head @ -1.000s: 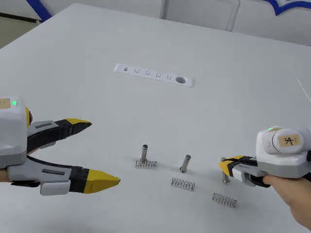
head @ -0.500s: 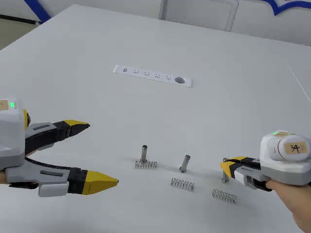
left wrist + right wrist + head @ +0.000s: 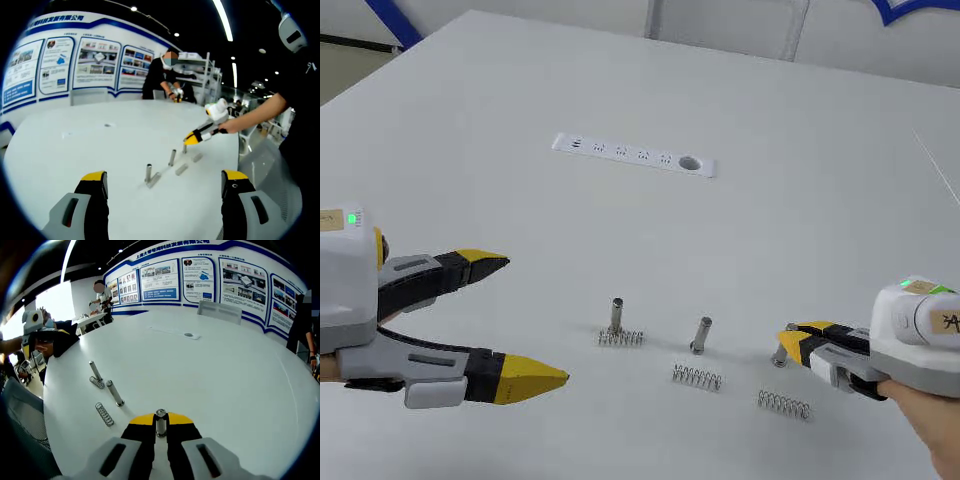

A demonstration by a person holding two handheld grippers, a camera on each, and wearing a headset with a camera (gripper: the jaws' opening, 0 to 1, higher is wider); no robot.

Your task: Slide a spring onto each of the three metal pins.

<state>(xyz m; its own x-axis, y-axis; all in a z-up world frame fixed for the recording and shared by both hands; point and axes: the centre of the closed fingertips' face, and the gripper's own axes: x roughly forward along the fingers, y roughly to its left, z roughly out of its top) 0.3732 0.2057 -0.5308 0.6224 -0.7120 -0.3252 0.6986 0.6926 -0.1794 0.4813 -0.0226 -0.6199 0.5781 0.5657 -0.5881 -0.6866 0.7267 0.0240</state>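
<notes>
Three short metal pins stand in a row on the white table: the left pin [image 3: 617,313], the middle pin [image 3: 701,335] and the right pin [image 3: 780,355]. A spring lies by each: one [image 3: 620,338] against the left pin's base, one [image 3: 696,378] in front of the middle pin, one [image 3: 783,404] at the right. My right gripper [image 3: 792,341] is shut on the right pin [image 3: 160,422], which leans slightly. My left gripper [image 3: 520,320] hovers wide open left of the row, holding nothing. Its own view shows the pins [image 3: 172,157] ahead between its open jaws.
A white power strip [image 3: 635,155] lies farther back on the table. A chair [image 3: 730,25] stands at the far edge. Other people work at a table [image 3: 165,75] in the background. Bare tabletop [image 3: 470,150] surrounds the pins.
My right gripper has sunk lower and drawn slightly to the right, still holding the right pin, which now leans. The left gripper has barely moved.
</notes>
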